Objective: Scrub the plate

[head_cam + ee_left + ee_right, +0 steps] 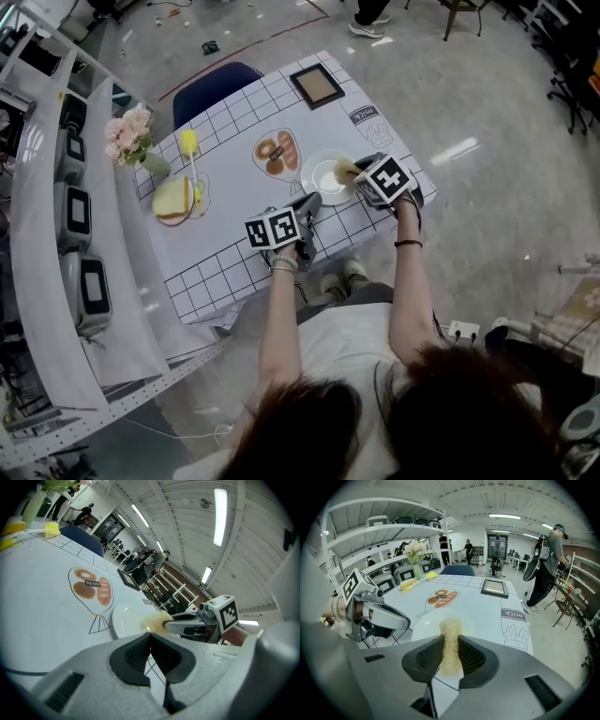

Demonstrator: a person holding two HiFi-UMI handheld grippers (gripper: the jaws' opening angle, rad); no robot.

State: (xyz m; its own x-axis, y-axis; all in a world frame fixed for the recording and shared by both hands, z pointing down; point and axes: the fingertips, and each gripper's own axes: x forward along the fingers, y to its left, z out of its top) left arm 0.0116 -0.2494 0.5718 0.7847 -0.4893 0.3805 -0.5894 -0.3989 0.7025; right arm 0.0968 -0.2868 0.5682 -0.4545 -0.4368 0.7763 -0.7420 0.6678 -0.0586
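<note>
Gridded tablecloth [234, 141], right claw [351, 170] pinching scrubber [450, 637] at plate [322, 178], left claw [310, 201] closed

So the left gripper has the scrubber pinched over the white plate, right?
No, it is the right gripper that has it. The right gripper view shows the scrubber pinched between its jaws over the white plate. The left gripper is shut on nothing, as the left gripper view shows.

floor [487, 94] grey, glossy | shelves [37, 281] white, left | ceiling strip lights [220, 515] on

table [234, 173] bears plate [322, 178], frame [316, 85], perhaps bread [172, 200]
</note>
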